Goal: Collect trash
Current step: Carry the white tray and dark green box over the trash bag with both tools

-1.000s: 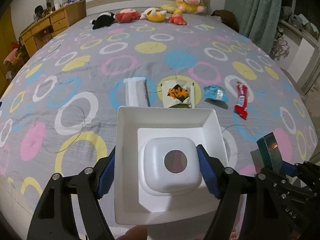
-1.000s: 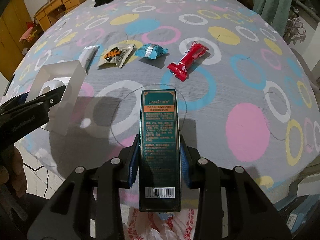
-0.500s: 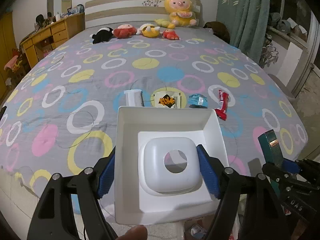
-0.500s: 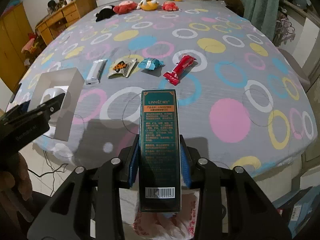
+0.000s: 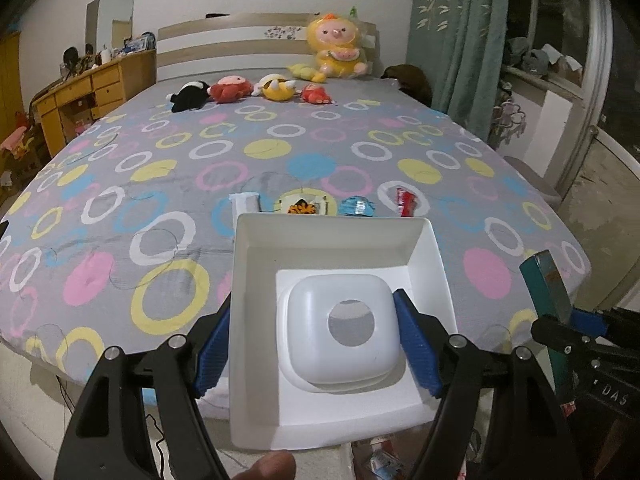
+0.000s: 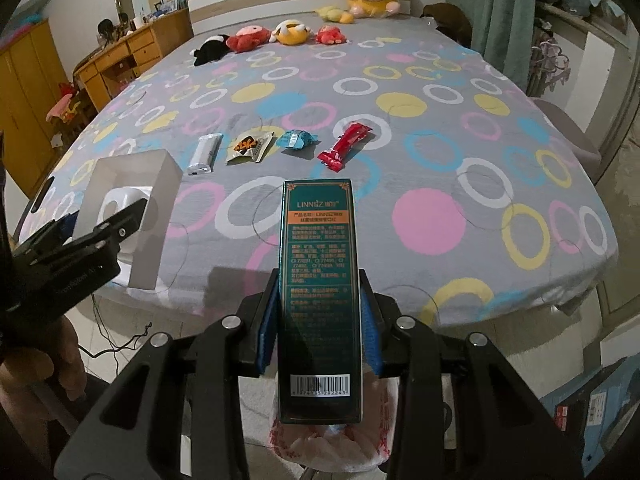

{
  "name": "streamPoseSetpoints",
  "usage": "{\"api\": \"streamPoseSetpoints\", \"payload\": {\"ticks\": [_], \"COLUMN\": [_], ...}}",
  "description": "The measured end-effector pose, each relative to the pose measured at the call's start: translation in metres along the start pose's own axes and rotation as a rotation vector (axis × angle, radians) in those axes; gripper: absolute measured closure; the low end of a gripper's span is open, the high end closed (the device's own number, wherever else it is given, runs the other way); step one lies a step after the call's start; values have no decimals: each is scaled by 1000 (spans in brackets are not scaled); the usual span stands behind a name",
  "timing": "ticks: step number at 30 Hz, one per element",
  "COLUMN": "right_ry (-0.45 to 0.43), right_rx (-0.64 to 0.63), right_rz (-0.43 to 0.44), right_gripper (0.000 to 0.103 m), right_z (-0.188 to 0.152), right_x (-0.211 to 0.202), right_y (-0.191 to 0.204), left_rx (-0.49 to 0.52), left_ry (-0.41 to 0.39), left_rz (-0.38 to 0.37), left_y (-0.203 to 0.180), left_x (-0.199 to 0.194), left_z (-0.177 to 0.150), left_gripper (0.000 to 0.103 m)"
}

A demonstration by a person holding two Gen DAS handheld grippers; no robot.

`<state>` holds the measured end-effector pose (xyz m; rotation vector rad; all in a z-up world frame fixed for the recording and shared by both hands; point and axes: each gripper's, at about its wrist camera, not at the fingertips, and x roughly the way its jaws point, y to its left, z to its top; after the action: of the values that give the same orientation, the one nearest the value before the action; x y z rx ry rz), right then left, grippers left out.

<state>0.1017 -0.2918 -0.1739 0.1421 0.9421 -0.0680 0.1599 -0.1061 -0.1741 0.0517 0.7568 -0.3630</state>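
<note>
While my left tool point(image 5: 316, 344) is gripping the white box point(image 5: 332, 320), my right tool point(image 6: 320, 320) is clamping the green carton point(image 6: 320, 292) lengthwise between its pads.

A bed point(image 6: 440, 240) with a ringed grey sheet carries four wrappers point(image 6: 256, 147) mid-bed in a row and plush toys point(image 6: 290, 32) at the far end.

Bed point(image 5: 280, 152) with ringed grey cover, striped headboard point(image 5: 240, 44), wooden dresser point(image 5: 88, 88), green curtain point(image 5: 456, 32), tiled floor point(image 6: 132, 344)

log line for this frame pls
left gripper: shut on white box | right gripper: shut on green box | on bed: four wrappers, incl. red wrapper | plastic bag below green box
</note>
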Motion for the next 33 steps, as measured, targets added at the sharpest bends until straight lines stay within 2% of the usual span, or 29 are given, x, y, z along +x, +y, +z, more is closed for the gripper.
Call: {"api": "streamPoseSetpoints", "payload": {"ticks": [4,16,23,33], "right_ry": [-13,-3,23,55], "right_rx": [10,73,113,137], "right_rz": [-8,-35,-52,-78], "right_gripper": [68,68,68,68], "right_z": [-15,-67,-95,-119], "right_x": [-13,-34,-35,-28], "right_y": [-4,-23,-34,-48], "left_rx": [27,116,188,273], "left_ry": [-6,83,114,199], "left_rz": [-14,-64,-94,-135], "left_y": [-9,-45,-67,-94], "left_x": [-10,-18,-18,-7], "left_z": [-13,-66,-90,-122], "left_gripper": [31,31,31,31]}}
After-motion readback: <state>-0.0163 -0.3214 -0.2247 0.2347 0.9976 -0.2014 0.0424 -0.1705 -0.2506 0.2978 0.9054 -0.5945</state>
